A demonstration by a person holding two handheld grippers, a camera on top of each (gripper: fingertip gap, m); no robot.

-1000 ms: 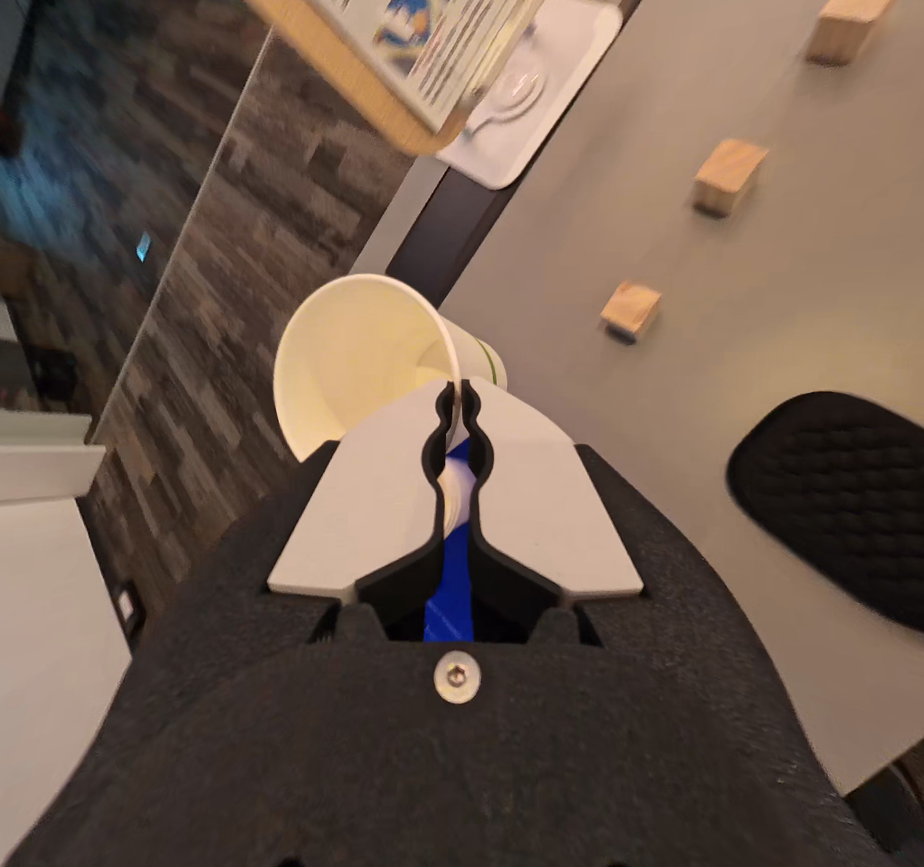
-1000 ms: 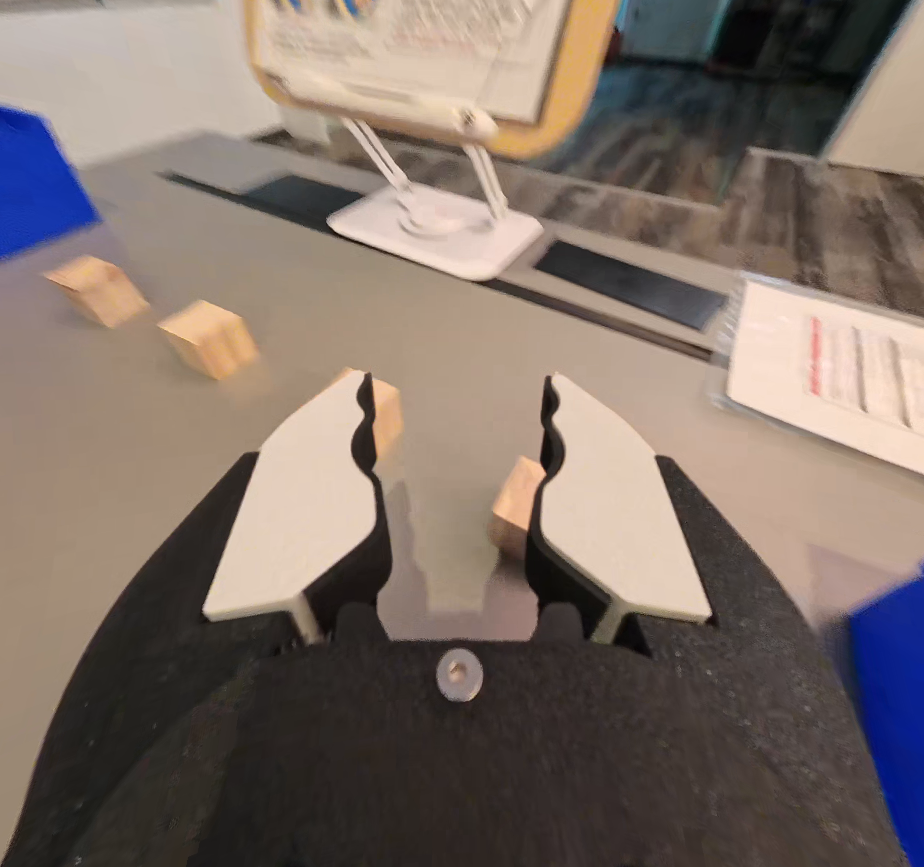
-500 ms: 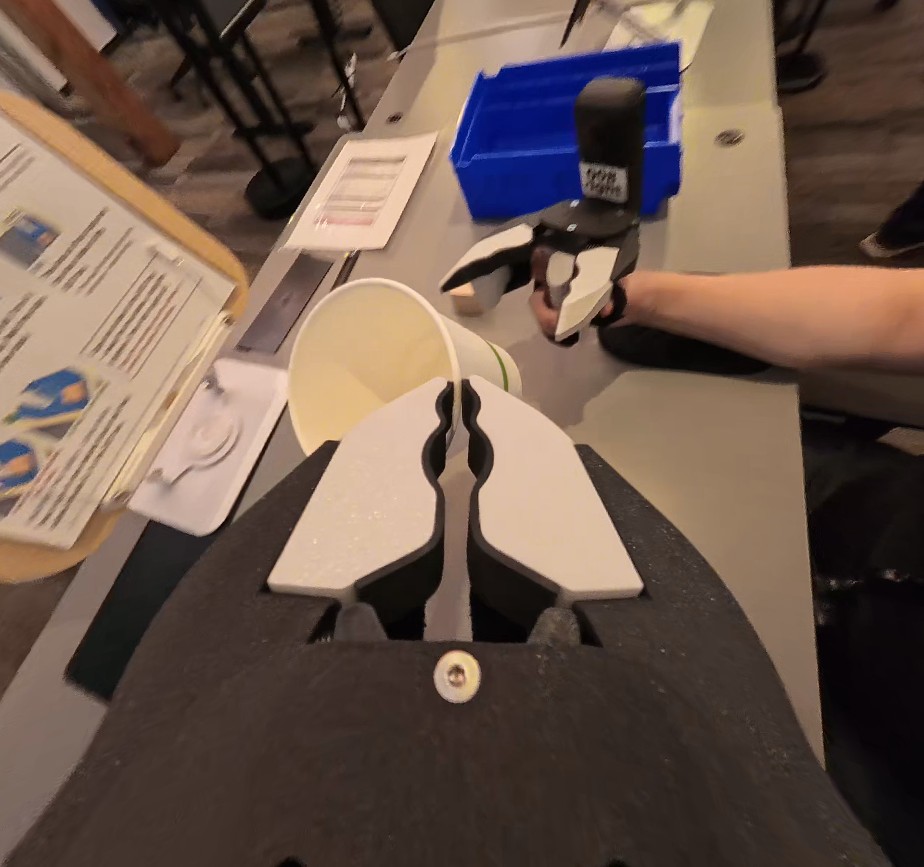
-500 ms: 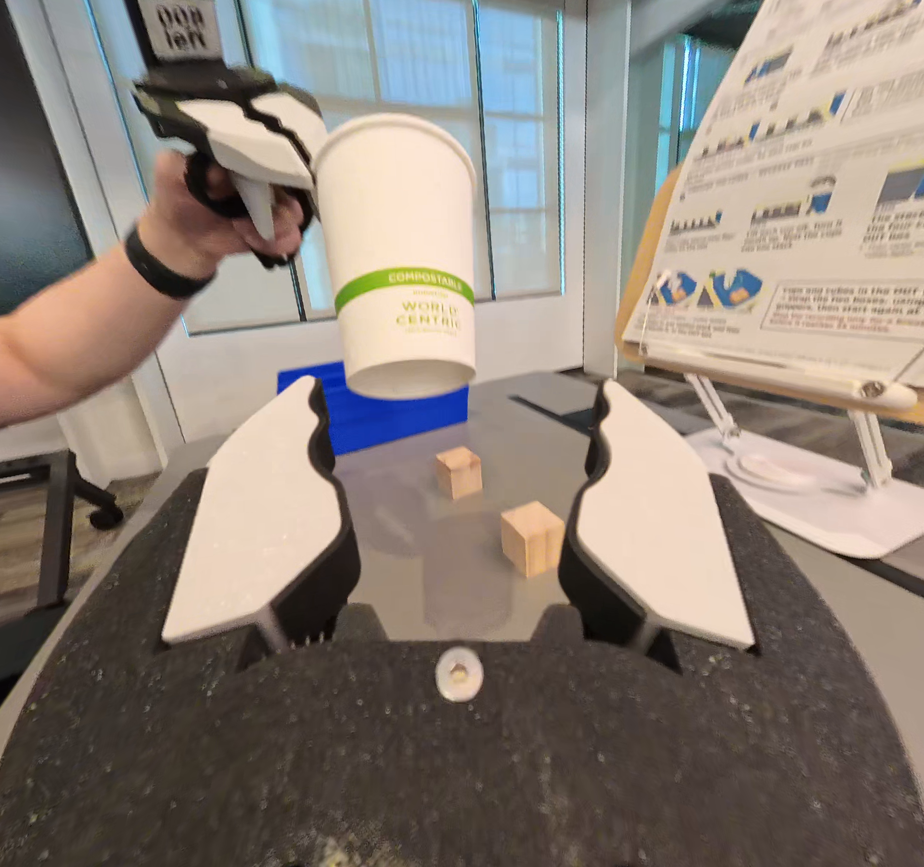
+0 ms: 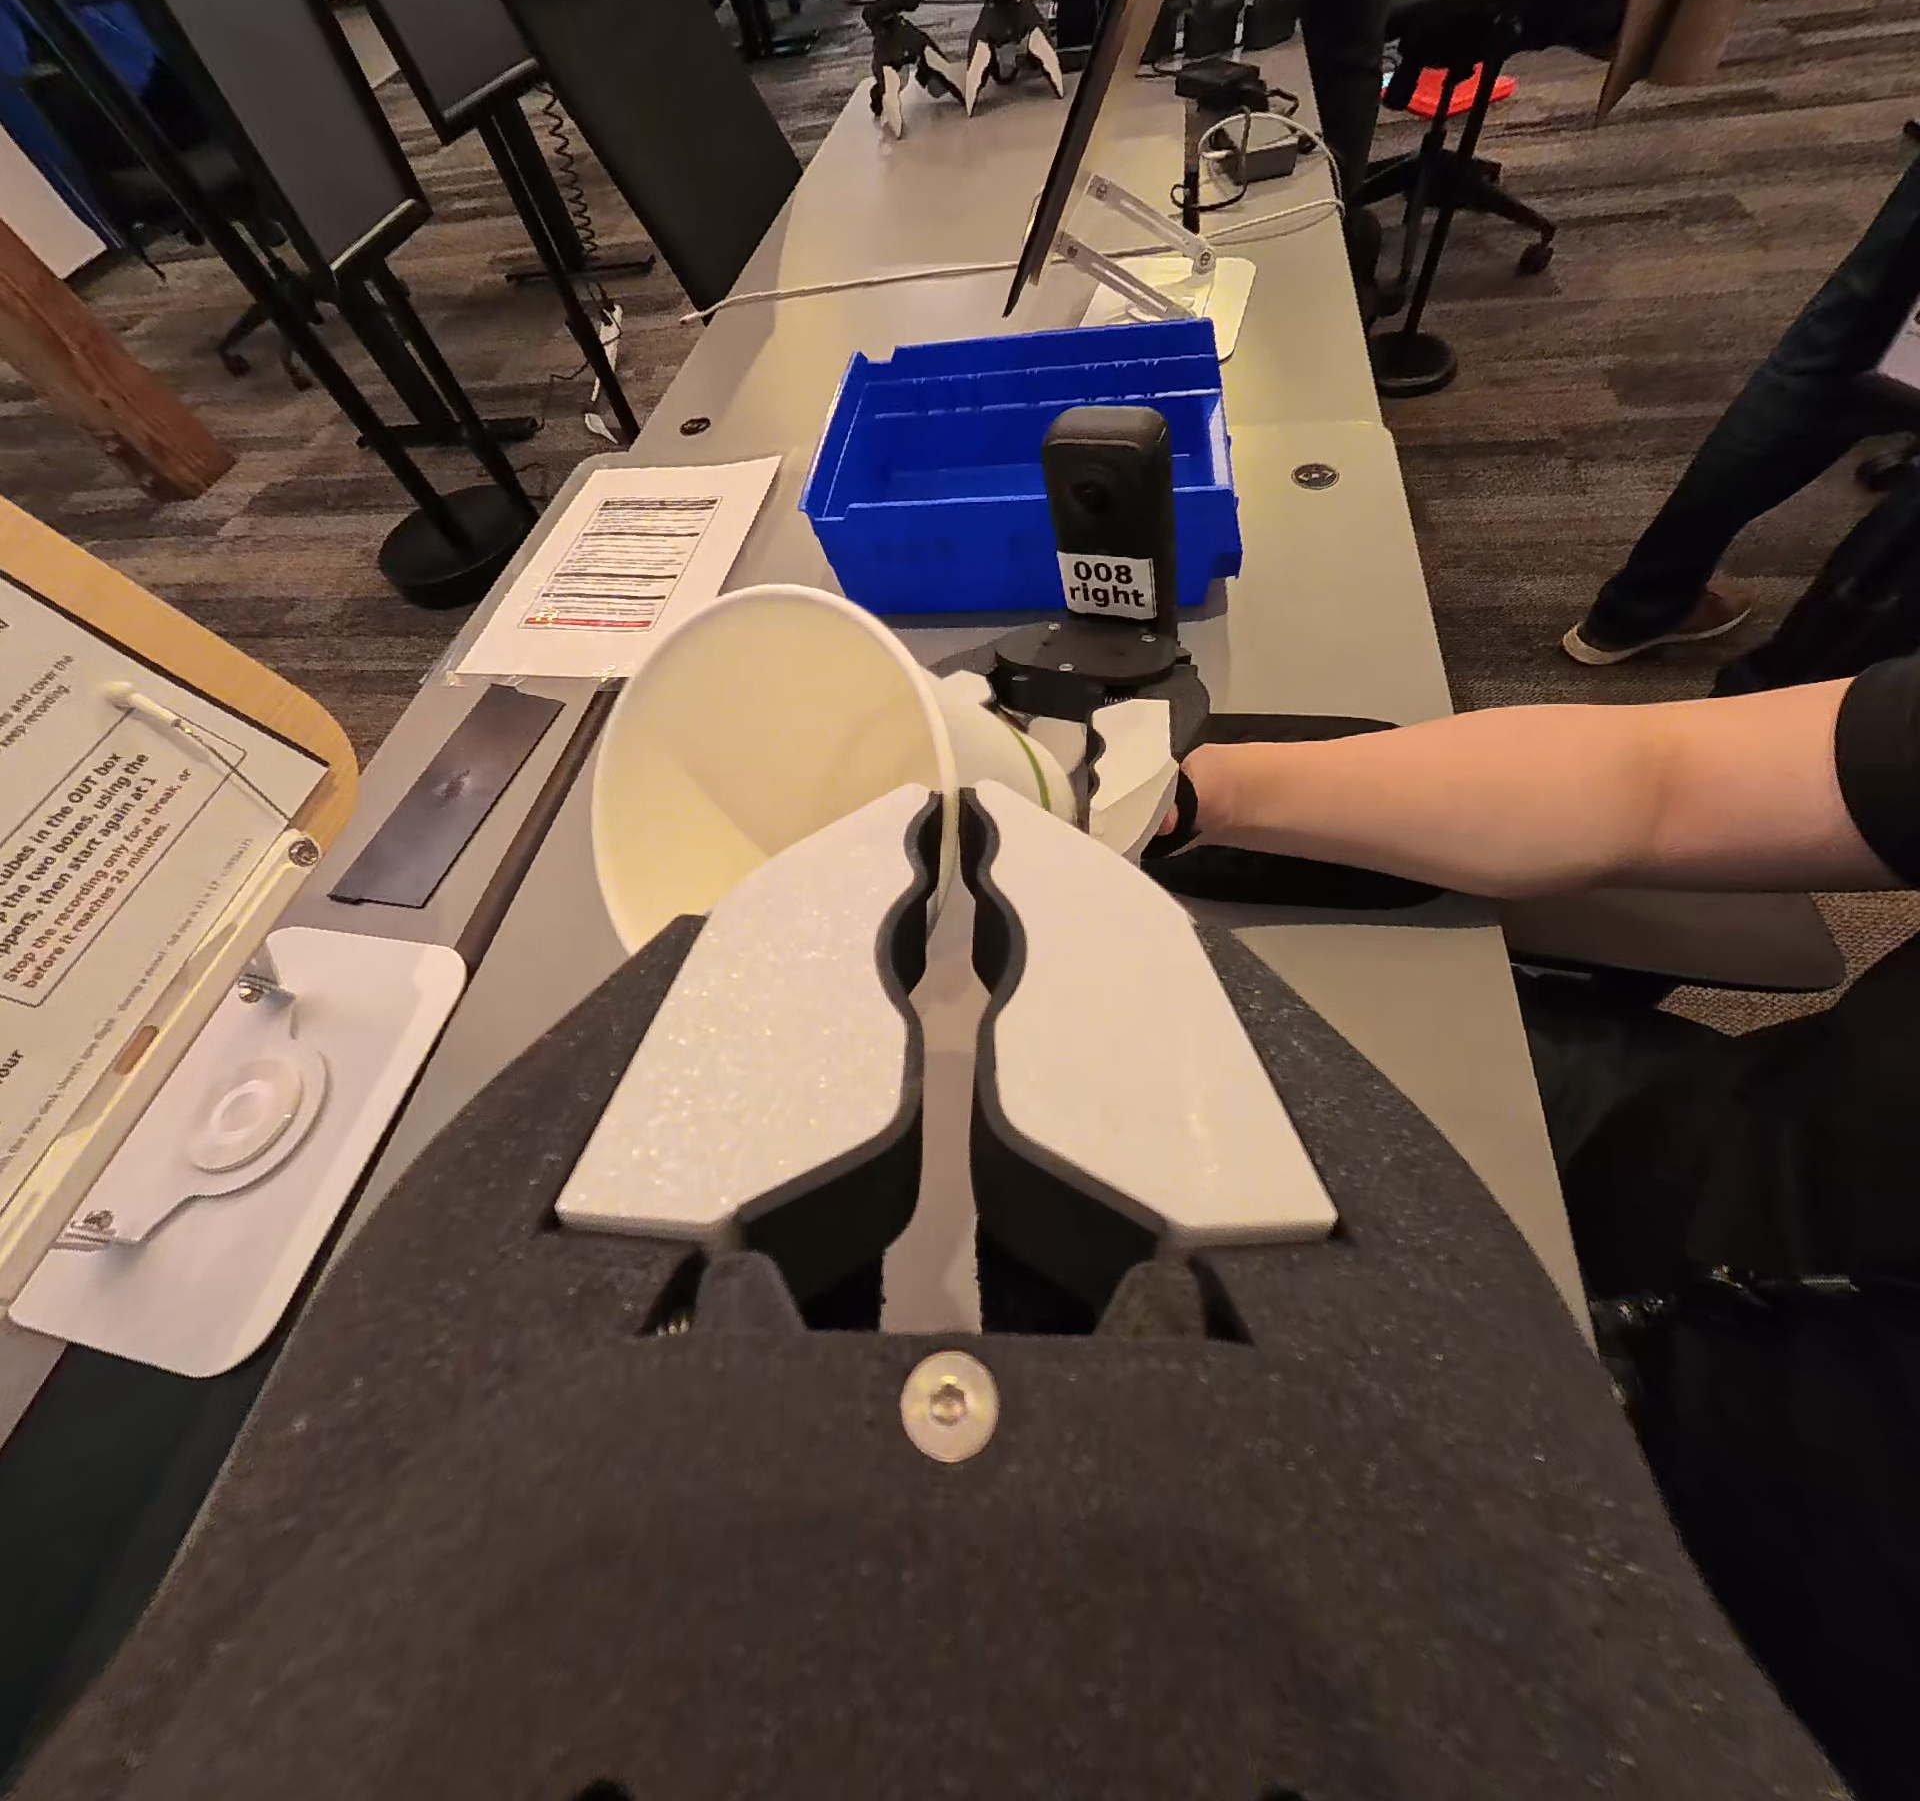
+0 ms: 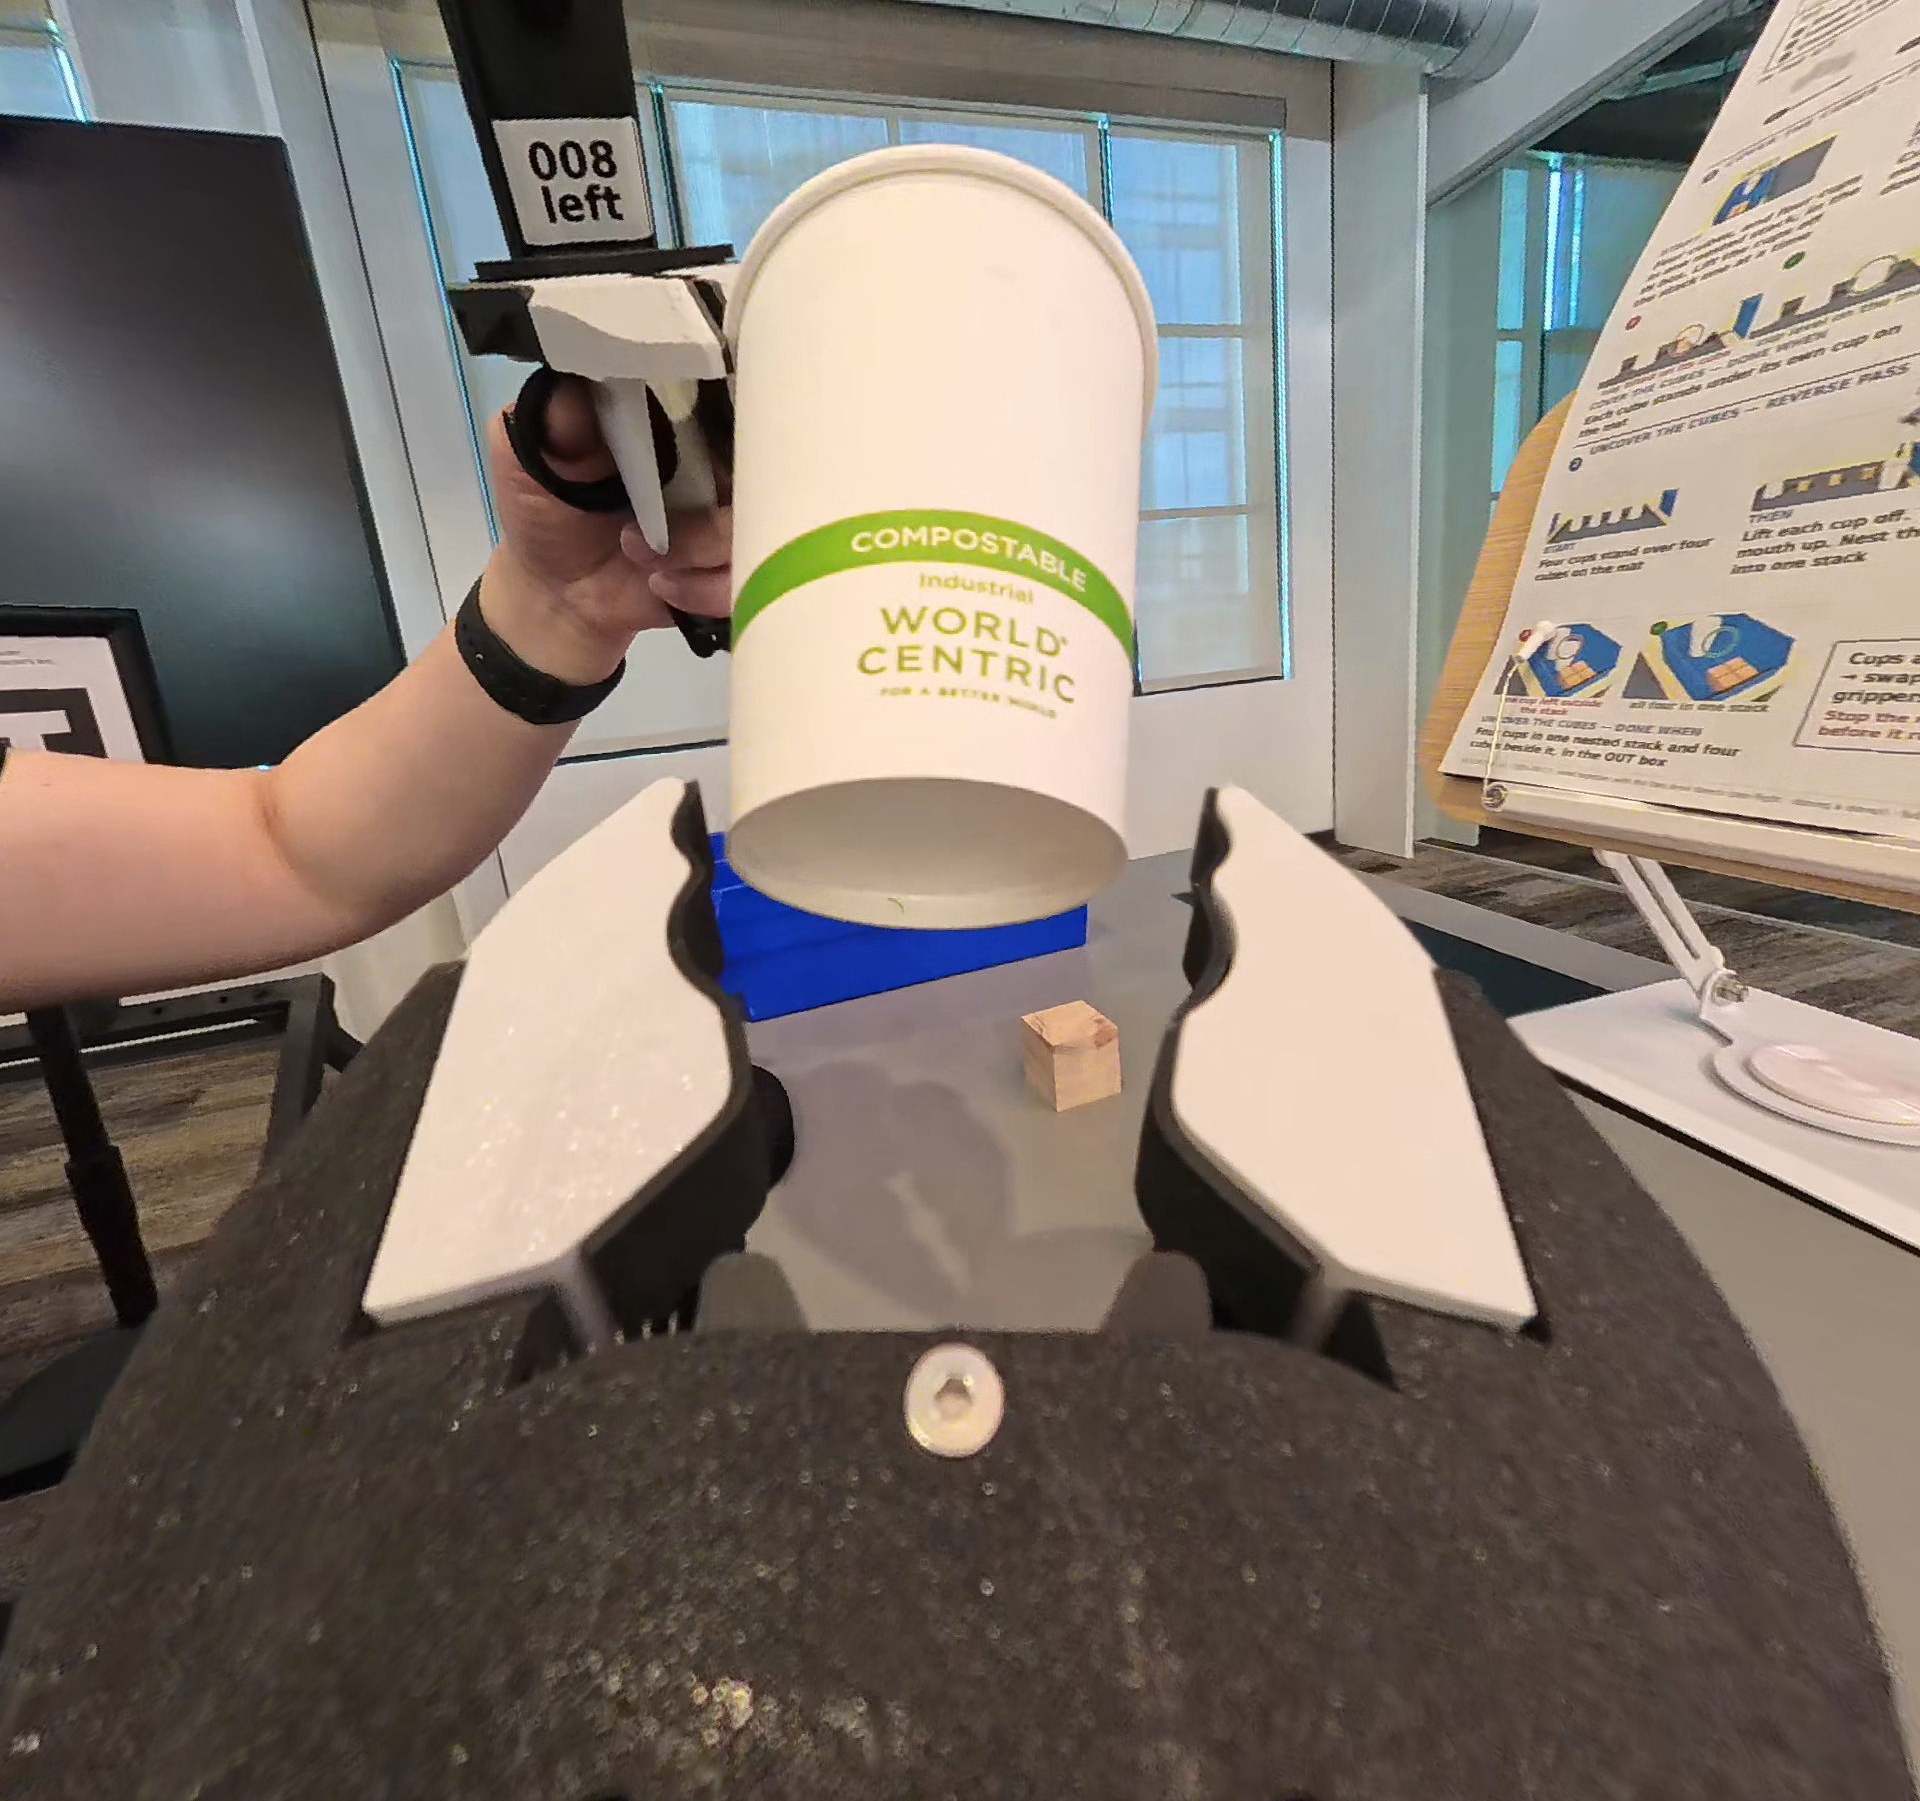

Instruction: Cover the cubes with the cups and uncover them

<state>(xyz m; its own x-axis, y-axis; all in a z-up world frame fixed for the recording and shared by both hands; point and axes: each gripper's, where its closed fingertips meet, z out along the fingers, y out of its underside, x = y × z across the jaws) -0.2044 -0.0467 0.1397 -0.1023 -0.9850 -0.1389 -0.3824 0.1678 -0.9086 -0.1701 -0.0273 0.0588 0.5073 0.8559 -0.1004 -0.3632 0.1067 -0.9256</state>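
Observation:
My left gripper (image 5: 951, 816) is shut on the rim of a white paper cup (image 5: 769, 754) with a green band. It holds the cup in the air, mouth up and slightly tilted. In the right wrist view the cup (image 6: 935, 504) hangs from the left gripper (image 6: 717, 317), its base level with my fingertips. My right gripper (image 6: 951, 806) is open and empty, its fingers on either side of the cup's base. It also shows in the left wrist view (image 5: 1091, 764) behind the cup. One wooden cube (image 6: 1070, 1055) sits on the grey table (image 6: 935, 1180) below.
A blue bin (image 5: 1018, 484) stands on the table behind the right gripper, and another blue bin (image 6: 894, 951) behind the cup. An instruction board on a white stand (image 6: 1714, 504) is at the table's edge. A laminated sheet (image 5: 623, 556) lies near the blue bin.
The left gripper has swung round with the cup and now holds it mouth up. The right gripper has moved closer, so the cup's base now sits between its open fingers.

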